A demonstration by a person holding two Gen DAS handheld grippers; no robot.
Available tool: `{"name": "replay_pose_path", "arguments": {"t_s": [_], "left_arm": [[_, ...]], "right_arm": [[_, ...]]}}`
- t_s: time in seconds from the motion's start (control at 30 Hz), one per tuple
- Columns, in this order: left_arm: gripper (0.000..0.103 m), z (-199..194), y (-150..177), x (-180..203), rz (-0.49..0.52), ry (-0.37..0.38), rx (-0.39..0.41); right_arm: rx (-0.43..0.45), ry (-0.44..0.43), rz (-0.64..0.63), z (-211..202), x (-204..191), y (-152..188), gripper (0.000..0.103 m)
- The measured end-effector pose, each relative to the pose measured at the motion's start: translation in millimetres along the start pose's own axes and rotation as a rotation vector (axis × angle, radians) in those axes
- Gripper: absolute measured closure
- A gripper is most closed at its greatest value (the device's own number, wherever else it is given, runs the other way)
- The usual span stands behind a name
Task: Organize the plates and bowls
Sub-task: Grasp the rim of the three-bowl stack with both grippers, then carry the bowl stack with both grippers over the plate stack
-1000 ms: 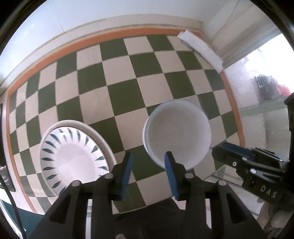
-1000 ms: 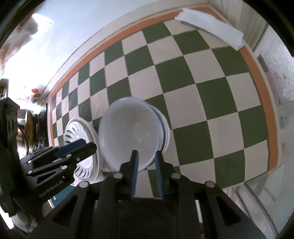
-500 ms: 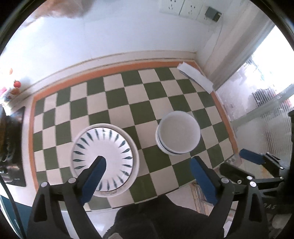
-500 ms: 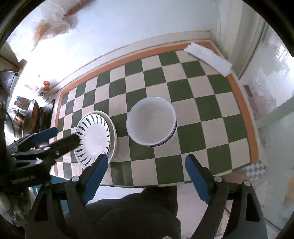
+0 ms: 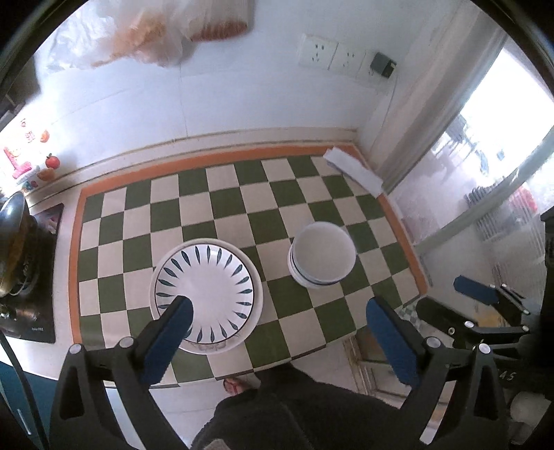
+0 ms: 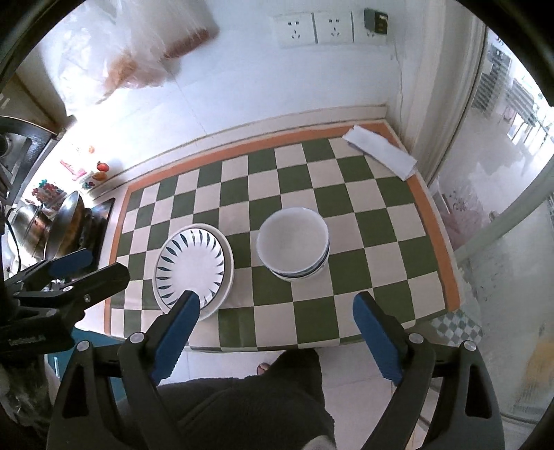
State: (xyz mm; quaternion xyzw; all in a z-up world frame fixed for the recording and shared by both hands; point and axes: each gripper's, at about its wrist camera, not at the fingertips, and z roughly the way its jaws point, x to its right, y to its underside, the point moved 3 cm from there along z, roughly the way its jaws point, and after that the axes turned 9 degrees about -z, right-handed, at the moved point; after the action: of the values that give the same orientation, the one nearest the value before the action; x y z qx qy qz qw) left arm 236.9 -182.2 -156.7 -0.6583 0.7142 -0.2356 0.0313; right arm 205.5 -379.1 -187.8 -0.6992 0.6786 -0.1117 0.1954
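Observation:
A stack of white plates (image 5: 206, 291), the top one with dark leaf marks around its rim, sits on the green-and-white checked tablecloth (image 5: 242, 207); it also shows in the right wrist view (image 6: 193, 266). To its right stands a stack of white bowls (image 5: 322, 254) with a blue band, also in the right wrist view (image 6: 293, 247). My left gripper (image 5: 278, 313) is open and empty, high above the table's front edge. My right gripper (image 6: 277, 306) is open and empty, also high above the front edge.
A folded white cloth (image 5: 353, 169) lies at the table's back right corner. A wok on a stove (image 6: 65, 221) stands left of the table. Wall sockets (image 6: 313, 26) and a hanging plastic bag (image 5: 145, 38) are on the wall behind. A glass door (image 5: 484, 194) is on the right.
Both grippers have opened wide and pulled up and back from the table. The right gripper let go of the bowl, which now sits on the bowl stack.

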Motion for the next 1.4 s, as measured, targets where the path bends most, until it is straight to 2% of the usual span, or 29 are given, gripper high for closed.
{"name": "replay_pose_path", "arguments": {"t_s": [0.13,0.33,0.6,0.67,0.77,1.03,1.2,1.3,1.4], "left_arm": [[0.0,-6,3,2,-0.003,-0.004,0.021],[0.0,-2,7,11,0.026,0.004,-0.008],[0.0,46,-7,12,-0.002,0.016,-0.082],[0.0,66,-11,12,-0.012,0.025,-0.12],[0.0,102,-19,12,-0.018,0.012,-0.183],[0.001,200,-38,12,-0.047,0.0,-0.364],[0.001,256,-42,4,-0.133,0.014,-0.499],[0.001,278,-47,0,-0.16,-0.012,-0.521],[0.001,295,-49,-3,-0.187,0.001,-0.562]], "right_arm": [[0.016,0.009,-0.008,-10,-4,3,0.01],[0.034,0.004,-0.003,-16,-4,4,0.009],[0.038,-0.012,0.074,6,26,-4,0.008],[0.058,-0.046,0.1,22,39,-8,0.008],[0.044,-0.083,0.166,53,59,-12,0.008],[-0.111,-0.216,0.332,163,110,-8,0.008],[-0.178,-0.304,0.388,219,126,-1,0.008],[-0.214,-0.358,0.414,248,129,3,0.009],[-0.26,-0.411,0.448,277,130,8,0.009]]}}
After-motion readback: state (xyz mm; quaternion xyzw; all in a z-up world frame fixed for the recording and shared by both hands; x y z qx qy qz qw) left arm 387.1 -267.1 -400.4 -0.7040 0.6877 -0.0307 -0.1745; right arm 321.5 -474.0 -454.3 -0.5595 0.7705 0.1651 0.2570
